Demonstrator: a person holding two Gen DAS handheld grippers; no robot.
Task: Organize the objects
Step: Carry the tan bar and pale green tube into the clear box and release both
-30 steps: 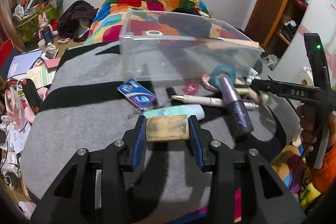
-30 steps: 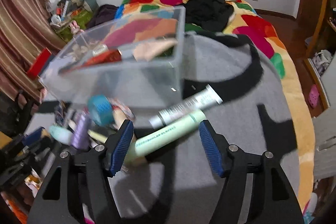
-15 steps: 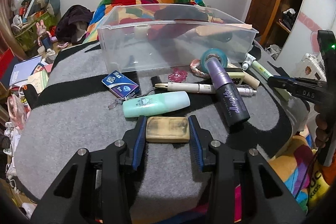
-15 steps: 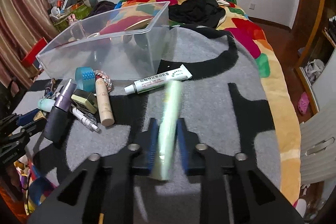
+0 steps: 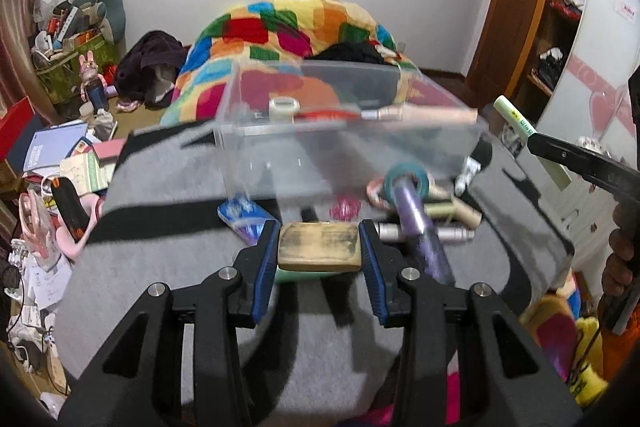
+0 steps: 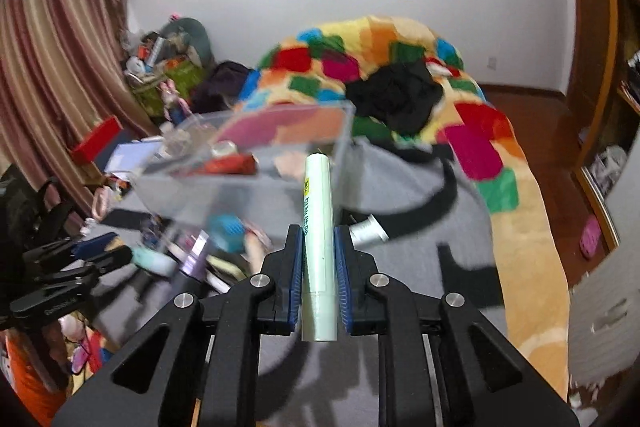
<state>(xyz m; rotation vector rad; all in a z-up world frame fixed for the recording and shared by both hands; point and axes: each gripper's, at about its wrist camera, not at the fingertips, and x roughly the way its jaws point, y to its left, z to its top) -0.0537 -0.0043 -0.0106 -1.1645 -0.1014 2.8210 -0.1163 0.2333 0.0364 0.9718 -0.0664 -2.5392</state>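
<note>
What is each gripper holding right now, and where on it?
Left gripper clamps the tan block by its two short ends. Right gripper grips the pale green tube around its lower body.

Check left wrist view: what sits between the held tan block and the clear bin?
Left wrist view: between the tan block and the clear bin lie a blue packet and a pink trinket on the grey cloth.

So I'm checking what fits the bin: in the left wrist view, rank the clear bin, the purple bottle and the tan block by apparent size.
1. Clear bin, by far the largest.
2-3. Purple bottle and tan block: too similar, and the block is nearer the camera.
</note>
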